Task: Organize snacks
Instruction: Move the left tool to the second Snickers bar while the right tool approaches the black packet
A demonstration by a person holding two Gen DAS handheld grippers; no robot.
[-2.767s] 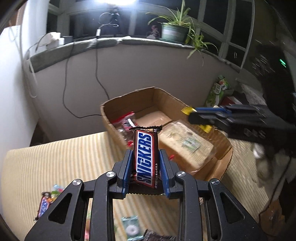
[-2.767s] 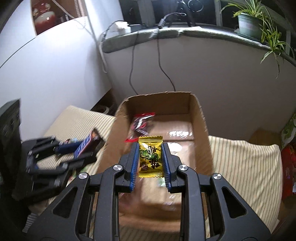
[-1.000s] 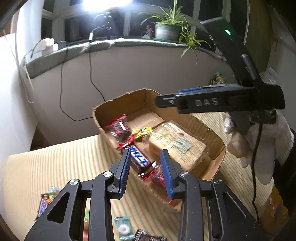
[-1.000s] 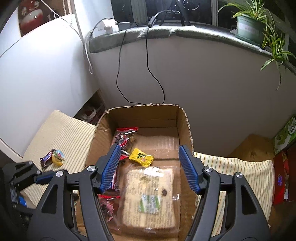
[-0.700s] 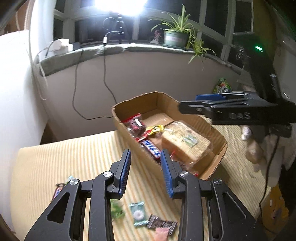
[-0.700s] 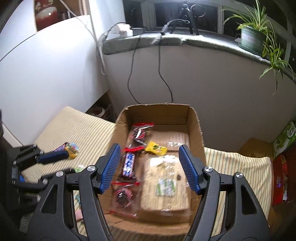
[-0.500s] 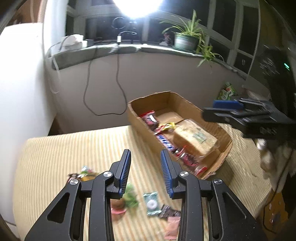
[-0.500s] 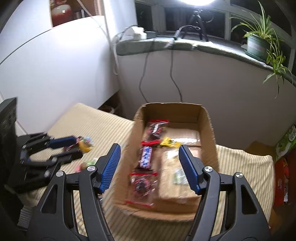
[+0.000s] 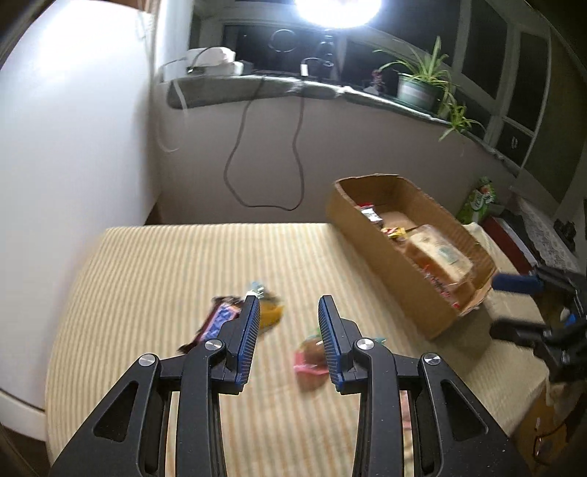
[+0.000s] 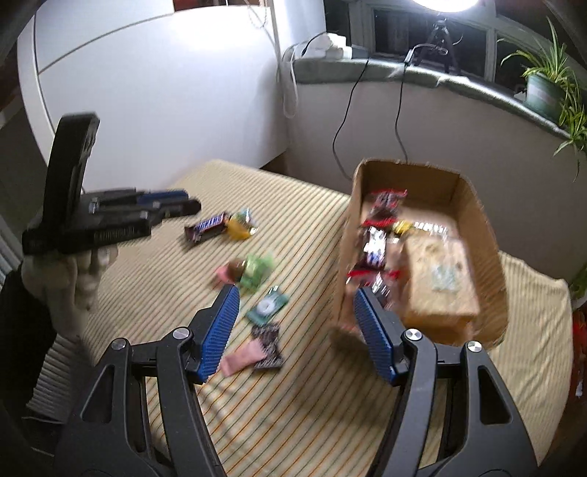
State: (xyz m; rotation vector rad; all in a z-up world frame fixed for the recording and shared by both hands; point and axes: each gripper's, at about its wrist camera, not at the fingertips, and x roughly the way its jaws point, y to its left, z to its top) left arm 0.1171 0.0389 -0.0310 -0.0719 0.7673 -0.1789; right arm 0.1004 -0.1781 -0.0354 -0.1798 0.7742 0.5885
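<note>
Cardboard box [image 10: 488, 257] holds bagged bread [image 10: 436, 279] and bars. We see both hand-held grippers, left [image 9: 288, 332] and right [image 10: 293, 330], released and empty over loose snacks [image 10: 256, 271] on the striped surface [image 9: 165, 264].

A bright lamp [image 9: 336, 11] above the windowsill [image 9: 256, 86] blows out to white glare; snacks [image 10: 253, 271] beyond the fingertips smear with motion blur; edges bend and darken.

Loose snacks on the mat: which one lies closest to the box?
The green packet with the white ring; the other loose wrappers lie further from the box.
</note>
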